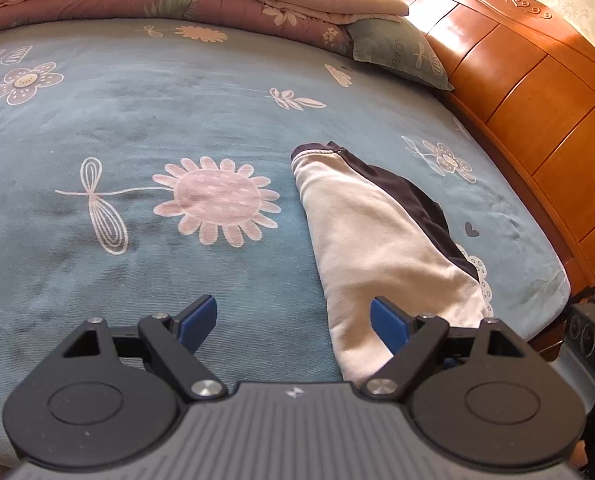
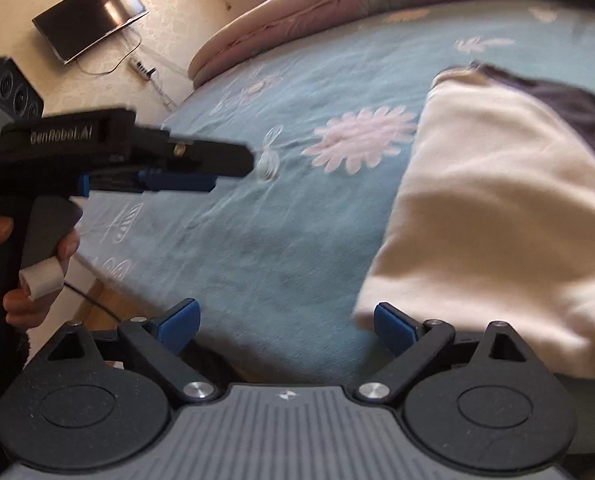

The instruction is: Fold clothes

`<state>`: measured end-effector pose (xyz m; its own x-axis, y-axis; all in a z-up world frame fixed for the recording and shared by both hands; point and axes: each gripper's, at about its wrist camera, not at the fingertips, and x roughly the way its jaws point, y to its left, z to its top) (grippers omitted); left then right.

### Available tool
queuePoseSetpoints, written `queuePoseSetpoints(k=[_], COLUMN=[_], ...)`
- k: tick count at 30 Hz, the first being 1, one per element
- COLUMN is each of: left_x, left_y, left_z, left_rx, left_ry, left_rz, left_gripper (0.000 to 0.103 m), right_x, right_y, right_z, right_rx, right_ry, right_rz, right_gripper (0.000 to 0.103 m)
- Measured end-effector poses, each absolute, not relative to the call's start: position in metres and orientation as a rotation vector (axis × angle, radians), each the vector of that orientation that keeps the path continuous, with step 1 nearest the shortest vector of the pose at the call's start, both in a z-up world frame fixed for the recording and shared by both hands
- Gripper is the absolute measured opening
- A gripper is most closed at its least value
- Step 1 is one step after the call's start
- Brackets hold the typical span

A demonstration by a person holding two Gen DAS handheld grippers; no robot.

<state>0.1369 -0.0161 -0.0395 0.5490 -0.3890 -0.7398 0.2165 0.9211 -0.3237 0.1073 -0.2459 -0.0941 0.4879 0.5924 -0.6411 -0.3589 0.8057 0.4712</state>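
While both tongs, left (image 1: 293,316) and right (image 2: 285,322), gape empty, a soft cream-and-black folded garment (image 1: 377,240) lies on the plush blue flowered bed (image 1: 137,120).

garment (image 2: 497,208) blurred, cut off right edge | pillow (image 1: 401,54) text unreadable | left hand (image 2: 25,280) partly cut off

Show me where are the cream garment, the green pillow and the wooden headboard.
cream garment (image 1: 381,240): left wrist view, on its cream panel.
green pillow (image 1: 397,52): left wrist view, on its face.
wooden headboard (image 1: 537,96): left wrist view, on a middle panel.
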Motion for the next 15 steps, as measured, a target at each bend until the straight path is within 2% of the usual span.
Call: queuePoseSetpoints(k=[6, 12, 15], left_x=[0.137, 0.145, 0.144], left_y=[-0.034, -0.063, -0.079], left_z=[-0.045, -0.049, -0.047], left_rx=[-0.162, -0.113, -0.078], left_ry=[0.948, 0.972, 0.967], left_rz=[-0.403, -0.442, -0.486], left_gripper=[0.084, 0.084, 0.084], right_x=[0.103, 0.093, 0.094], right_y=[-0.3, -0.349, -0.365], right_z=[-0.107, -0.098, -0.11], right_rx=[0.329, 0.419, 0.408], right_ry=[0.924, 0.799, 0.85], right_rz=[0.401, 0.297, 0.208], right_gripper=[0.097, 0.098, 0.097])
